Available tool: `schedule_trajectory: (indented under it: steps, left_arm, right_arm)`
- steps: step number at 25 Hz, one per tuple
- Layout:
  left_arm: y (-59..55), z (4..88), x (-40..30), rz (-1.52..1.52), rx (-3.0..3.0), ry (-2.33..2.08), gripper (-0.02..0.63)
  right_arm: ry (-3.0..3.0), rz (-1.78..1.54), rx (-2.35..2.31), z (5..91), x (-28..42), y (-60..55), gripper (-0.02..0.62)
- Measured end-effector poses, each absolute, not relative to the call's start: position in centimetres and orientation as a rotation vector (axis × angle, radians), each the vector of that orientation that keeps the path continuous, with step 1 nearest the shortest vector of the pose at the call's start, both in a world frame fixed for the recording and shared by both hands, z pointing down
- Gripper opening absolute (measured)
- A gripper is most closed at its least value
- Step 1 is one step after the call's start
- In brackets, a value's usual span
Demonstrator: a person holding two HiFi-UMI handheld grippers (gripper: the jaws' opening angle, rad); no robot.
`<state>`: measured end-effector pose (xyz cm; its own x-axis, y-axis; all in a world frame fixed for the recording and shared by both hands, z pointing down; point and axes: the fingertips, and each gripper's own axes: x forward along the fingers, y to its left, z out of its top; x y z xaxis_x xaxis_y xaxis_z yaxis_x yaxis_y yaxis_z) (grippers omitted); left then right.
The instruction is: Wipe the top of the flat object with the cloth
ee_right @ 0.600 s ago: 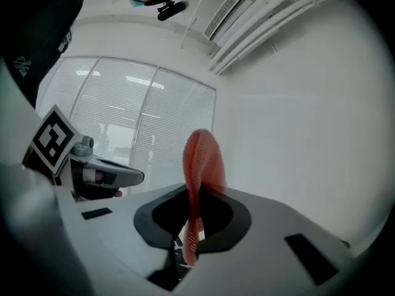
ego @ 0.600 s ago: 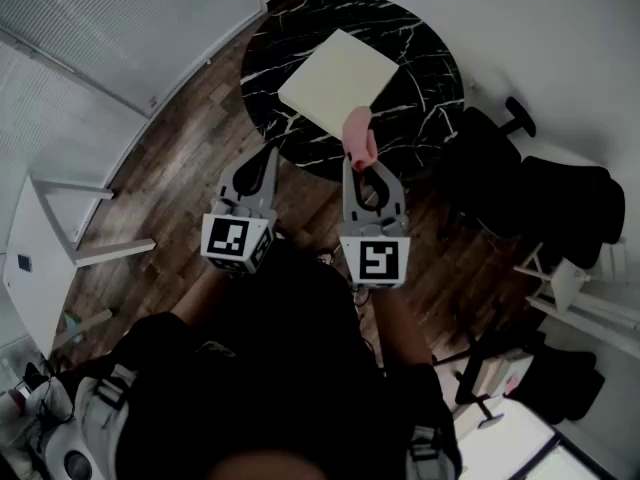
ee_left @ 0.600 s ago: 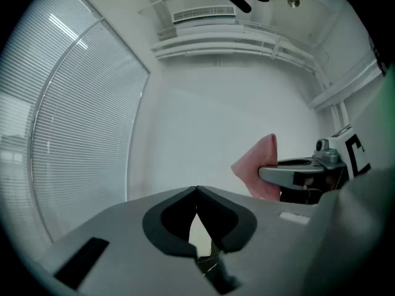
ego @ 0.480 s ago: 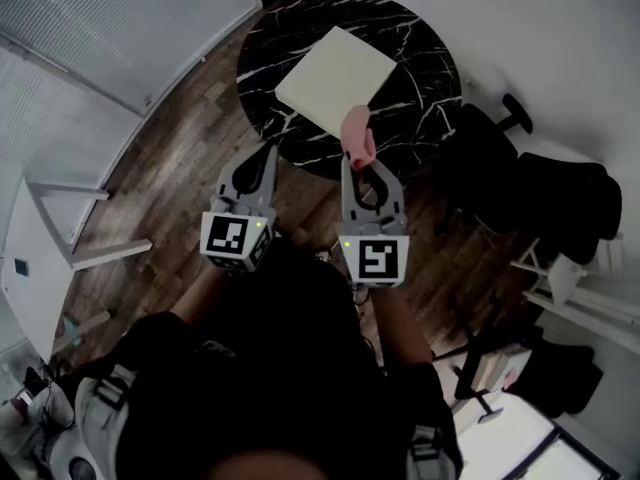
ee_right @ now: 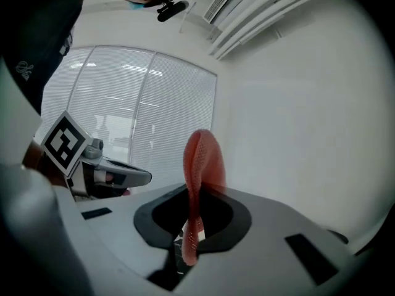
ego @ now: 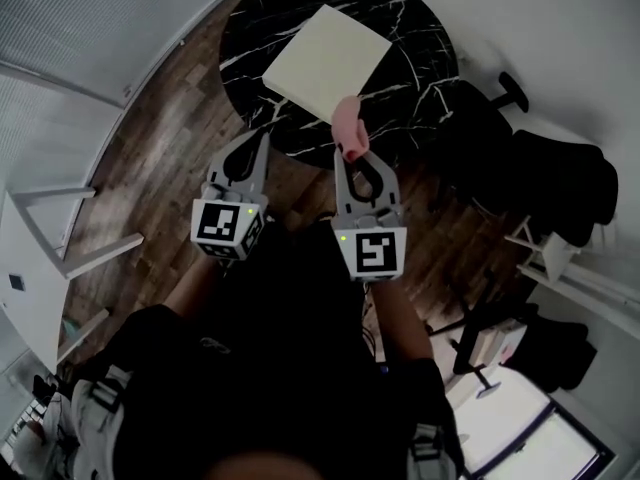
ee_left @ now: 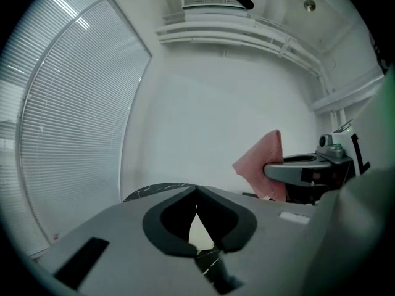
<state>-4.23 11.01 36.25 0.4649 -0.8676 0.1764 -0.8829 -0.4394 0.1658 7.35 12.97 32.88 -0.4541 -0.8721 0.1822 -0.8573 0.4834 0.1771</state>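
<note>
While both grippers were held out in front of the person over the dark wooden floor [ego: 160, 148], the right gripper [ego: 349, 155] was seen closed on a pink cloth [ego: 347, 121], which was pinched between the jaws and stood up out of them in a narrow fold. The left gripper [ego: 262, 138] was carried just beside it, its jaws brought together with nothing between them; through the opening behind its tips only a sliver of the pale board and the marbled table could be made out. The board [ego: 326, 58], flat, square and cream-coloured, was laid on the round black marble table [ego: 415, 28], turned so that one corner pointed toward the person. From the head view the free end of the cloth was seen against that near corner, at the table's near edge; whether cloth and board were touching could not be told. A black chair [ego: 560, 193] was stood to the right of the table, and window blinds [ee_left: 68, 110] were shown to the left
</note>
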Motion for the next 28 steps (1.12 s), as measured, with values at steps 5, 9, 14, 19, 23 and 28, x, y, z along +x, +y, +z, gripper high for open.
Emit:
schedule_trajectory:
  steps: [5,9,14,19,23,28]
  left_arm:
    - [7.6,37.5,-3.8,0.141,2.437,-1.574,-0.002]
    - [3.7,38.0,-2.7,0.182,2.366,-1.683,-0.002]
    - [-0.8,39.0,-1.1,0.224,2.181,-1.863,-0.002]
    - [-3.4,39.7,1.1,0.232,2.031,-1.967,-0.002]
    - [-3.9,41.0,1.7,0.245,1.917,-2.033,-0.002]
    - [-3.2,43.4,-0.2,0.261,1.818,-2.058,-0.002]
  right_arm:
    - [-2.535,-0.071,1.382,34.3,7.7,9.7,0.014]
    - [-2.6,-0.048,1.252,35.7,8.9,5.3,0.014]
    - [-2.681,-0.033,1.015,36.3,11.3,0.1,0.014]
    - [-2.731,-0.007,0.813,37.0,13.8,-4.0,0.014]
    - [-2.733,-0.044,0.64,38.4,13.8,-5.9,0.014]
    - [-2.703,-0.086,0.472,40.0,11.0,-7.7,0.014]
